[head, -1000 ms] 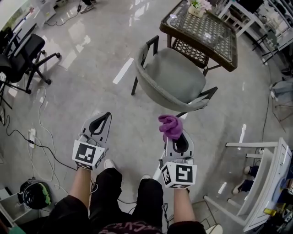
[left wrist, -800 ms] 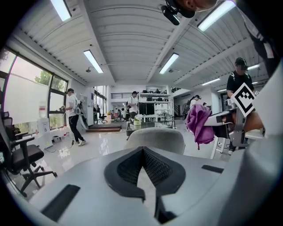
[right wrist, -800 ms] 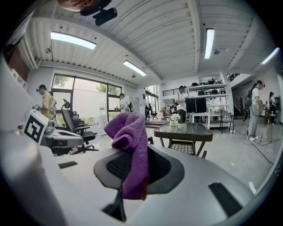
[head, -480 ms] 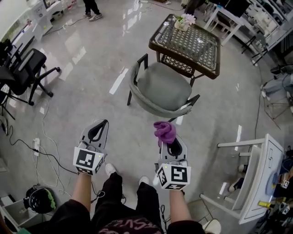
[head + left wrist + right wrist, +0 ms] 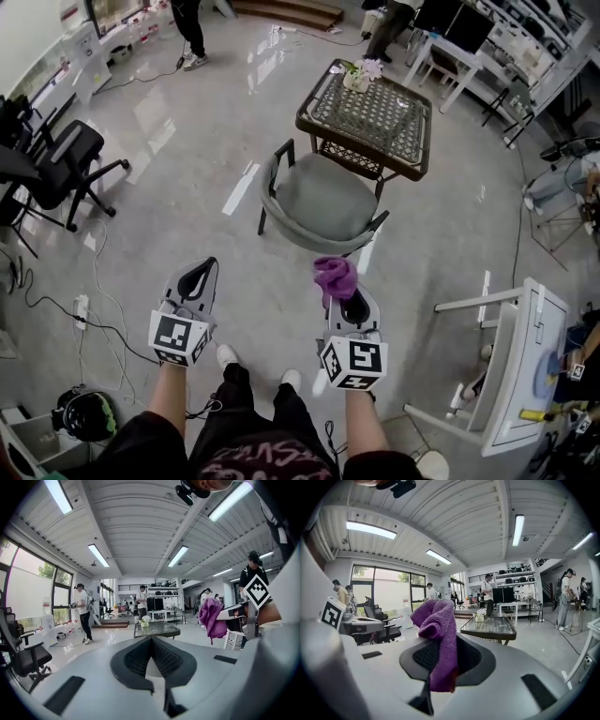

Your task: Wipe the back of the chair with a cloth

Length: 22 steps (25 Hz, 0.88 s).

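While the right gripper (image 5: 345, 292) clamps the purple cloth (image 5: 334, 275) between its jaws, near the curved back of the grey chair (image 5: 317, 199), the left gripper (image 5: 199, 272) is farther from the chair, its jaws pressed together and empty.

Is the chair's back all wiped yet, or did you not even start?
Not started. Done: the right gripper is shut on the purple cloth. In hand: the cloth is held in the air, short of the grey chair, not touching it. The left gripper is shut and empty. Left: all the wiping of the chair's back.
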{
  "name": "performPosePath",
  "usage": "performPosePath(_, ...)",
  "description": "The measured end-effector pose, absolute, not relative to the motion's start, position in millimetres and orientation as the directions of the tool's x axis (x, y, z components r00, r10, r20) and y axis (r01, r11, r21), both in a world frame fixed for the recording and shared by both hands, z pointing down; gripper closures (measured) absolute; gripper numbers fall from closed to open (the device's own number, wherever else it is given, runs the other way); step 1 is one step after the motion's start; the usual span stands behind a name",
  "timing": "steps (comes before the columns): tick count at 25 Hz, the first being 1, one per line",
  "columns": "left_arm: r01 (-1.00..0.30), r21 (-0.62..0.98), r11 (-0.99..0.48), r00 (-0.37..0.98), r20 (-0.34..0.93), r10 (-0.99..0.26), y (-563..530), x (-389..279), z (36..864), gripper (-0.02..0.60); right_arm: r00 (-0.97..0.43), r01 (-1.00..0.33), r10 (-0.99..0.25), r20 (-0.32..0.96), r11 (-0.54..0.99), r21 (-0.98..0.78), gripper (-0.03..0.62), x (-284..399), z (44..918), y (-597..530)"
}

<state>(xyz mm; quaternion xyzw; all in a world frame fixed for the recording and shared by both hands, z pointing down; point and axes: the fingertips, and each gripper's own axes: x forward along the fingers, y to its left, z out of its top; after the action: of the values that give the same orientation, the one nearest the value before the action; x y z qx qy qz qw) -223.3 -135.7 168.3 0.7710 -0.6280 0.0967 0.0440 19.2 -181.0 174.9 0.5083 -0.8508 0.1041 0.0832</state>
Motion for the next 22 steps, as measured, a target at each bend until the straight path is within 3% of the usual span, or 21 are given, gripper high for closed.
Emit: performPosePath(22, -0.981, -0.126, -0.150, 0.134, 0.128, -0.983, -97, -205, 77, 0.572, -0.487, -0.873, -0.851, 0.198, 0.474, -0.114, 0.511, 50, 113, -155)
